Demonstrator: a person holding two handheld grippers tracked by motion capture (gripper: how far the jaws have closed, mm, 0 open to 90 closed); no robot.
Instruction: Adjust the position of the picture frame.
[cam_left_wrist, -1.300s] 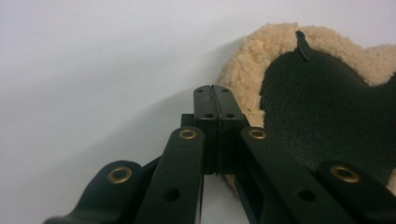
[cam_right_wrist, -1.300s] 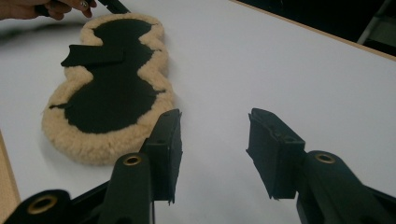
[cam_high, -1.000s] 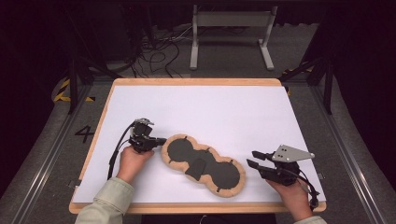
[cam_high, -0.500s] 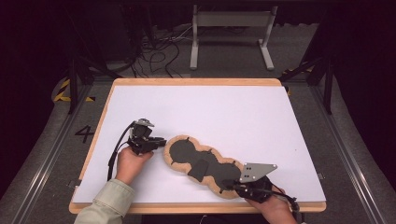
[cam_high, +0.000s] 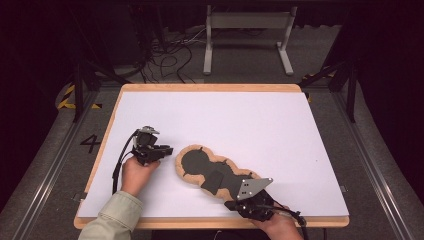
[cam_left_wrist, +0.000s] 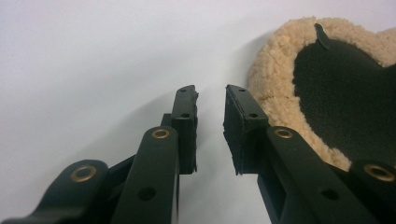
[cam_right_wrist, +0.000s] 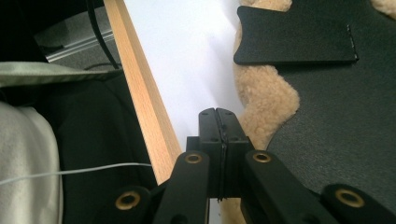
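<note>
1. here, the fleece mat (cam_high: 215, 172), a peanut-shaped piece with a dark underside and a tan woolly rim, lies flat on the white worktop (cam_high: 225, 115) near the person's edge.
2. its long axis runs slantwise in the high view, from upper left by the left hand down to lower right by the right hand.
3. a dark square flap (cam_right_wrist: 294, 39) sits on the underside near the right end.
4. the right gripper (cam_high: 235, 202) is at the mat's lower right end, its jaws pressed flat together; in the right gripper view the tips lie over the woolly rim (cam_right_wrist: 266, 100), and i cannot tell whether any fleece is caught between them.
5. the left gripper (cam_high: 167, 150) sits just beside the mat's upper left lobe, jaws a narrow gap apart after just opening a little, with nothing between them; the rim lies just right of the jaw tips in the left gripper view (cam_left_wrist: 275, 74).
6. so, both hands are about equally near, one at each end, and the left needs only a short push toward the rim to take hold.
7. the wooden edge (cam_right_wrist: 140, 93) of the worktop runs close by the right jaws.
</note>
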